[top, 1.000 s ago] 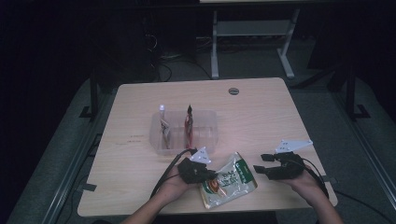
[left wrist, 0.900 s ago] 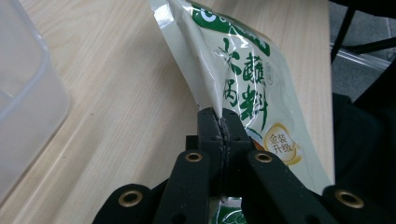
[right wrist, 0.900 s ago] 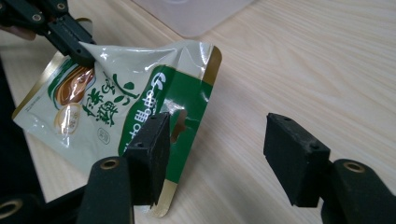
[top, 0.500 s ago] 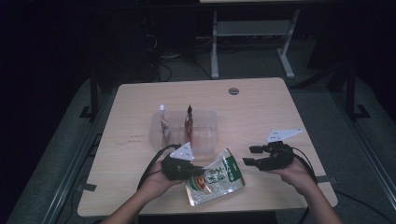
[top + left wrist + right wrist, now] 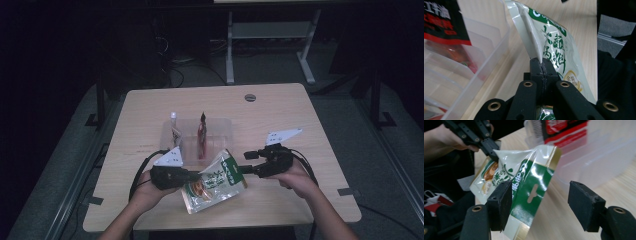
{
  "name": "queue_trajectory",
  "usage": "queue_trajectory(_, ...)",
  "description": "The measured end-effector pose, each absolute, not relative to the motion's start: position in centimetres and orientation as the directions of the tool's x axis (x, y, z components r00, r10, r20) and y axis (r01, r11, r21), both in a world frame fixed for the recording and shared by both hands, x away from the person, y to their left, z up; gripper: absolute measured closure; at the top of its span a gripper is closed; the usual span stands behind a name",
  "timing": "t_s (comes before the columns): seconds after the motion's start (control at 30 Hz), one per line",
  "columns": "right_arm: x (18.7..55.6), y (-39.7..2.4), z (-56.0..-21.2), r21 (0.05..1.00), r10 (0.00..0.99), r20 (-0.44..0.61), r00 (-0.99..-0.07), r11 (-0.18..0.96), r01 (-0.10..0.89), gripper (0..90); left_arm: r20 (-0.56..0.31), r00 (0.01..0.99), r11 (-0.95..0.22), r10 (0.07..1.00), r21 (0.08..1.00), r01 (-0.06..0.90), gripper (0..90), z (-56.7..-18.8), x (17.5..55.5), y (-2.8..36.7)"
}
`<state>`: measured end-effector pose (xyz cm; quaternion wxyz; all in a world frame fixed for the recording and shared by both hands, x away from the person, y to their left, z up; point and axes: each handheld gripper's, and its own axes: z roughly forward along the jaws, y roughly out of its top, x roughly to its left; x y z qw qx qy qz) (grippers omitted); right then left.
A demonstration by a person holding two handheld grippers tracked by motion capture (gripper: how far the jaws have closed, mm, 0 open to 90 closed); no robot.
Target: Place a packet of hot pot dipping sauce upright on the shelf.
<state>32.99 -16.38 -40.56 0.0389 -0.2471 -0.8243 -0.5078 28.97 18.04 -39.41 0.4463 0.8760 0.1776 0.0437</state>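
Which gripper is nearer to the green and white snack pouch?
Left. The left gripper is shut on the edge of the green and white snack pouch. The right gripper stands open just beside its green top end, not touching.

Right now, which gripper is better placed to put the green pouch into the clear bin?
Left. The left gripper is shut on the green pouch beside the clear bin; the right gripper stands open, holding nothing.

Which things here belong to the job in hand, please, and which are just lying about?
In the job:
- green pouch, pinched by the left gripper
- right gripper, jaws open beside the pouch
- clear bin

Lying about:
- red packet standing in the bin
- white stand beyond the table
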Motion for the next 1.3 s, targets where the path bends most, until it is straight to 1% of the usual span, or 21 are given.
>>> queue_trajectory(0.17, 32.7, -15.7, -41.0, 0.810, 0.331, 0.330, -0.884, 0.382, 0.445, 35.1, -0.071, 0.940, -0.524, 0.334, 0.815, 0.248, 89.8, -38.9, 28.7, 18.2)
queue_trajectory(0.43, 32.2, -14.8, -41.4, 0.803, 0.279, 0.352, -0.893, 0.400, 0.441, 35.0, -0.061, 0.950, -0.522, 0.307, 0.823, 0.222, 89.9, -38.5, 28.1, 17.1)
queue_trajectory(0.53, 32.1, -14.4, -41.7, 0.799, 0.262, 0.356, -0.897, 0.412, 0.438, 36.5, -0.058, 0.951, -0.532, 0.303, 0.818, 0.219, 89.9, -38.6, 28.2, 16.8)
queue_trajectory(0.57, 32.1, -14.2, -41.8, 0.797, 0.257, 0.360, -0.897, 0.416, 0.439, 38.8, -0.058, 0.951, -0.532, 0.303, 0.818, 0.219, 89.9, -38.6, 28.2, 16.8)
queue_trajectory(0.67, 32.0, -14.1, -41.9, 0.797, 0.262, 0.355, -0.897, 0.417, 0.437, 41.5, -0.053, 0.951, -0.541, 0.303, 0.813, 0.218, 89.9, -38.8, 28.4, 16.8)
queue_trajectory(0.97, 31.9, -14.6, -41.9, 0.812, 0.247, 0.369, -0.896, 0.383, 0.440, 62.3, -0.049, 0.939, -0.529, 0.341, 0.815, 0.235, 89.8, -39.2, 28.9, 17.4)
queue_trajectory(1.13, 31.7, -14.6, -41.7, 0.821, 0.212, 0.382, -0.900, 0.370, 0.435, 70.0, -0.045, 0.935, -0.513, 0.351, 0.826, 0.233, 89.8, -39.1, 29.0, 17.4)
queue_trajectory(1.2, 31.6, -14.5, -41.7, 0.826, 0.204, 0.376, -0.904, 0.369, 0.426, 75.1, -0.048, 0.934, -0.510, 0.353, 0.828, 0.235, 89.8, -39.2, 29.0, 17.3)
queue_trajectory(1.3, 31.5, -14.5, -41.5, 0.828, 0.198, 0.369, -0.908, 0.374, 0.418, 80.1, -0.049, 0.934, -0.501, 0.354, 0.833, 0.234, 89.8, -39.2, 29.1, 17.4)
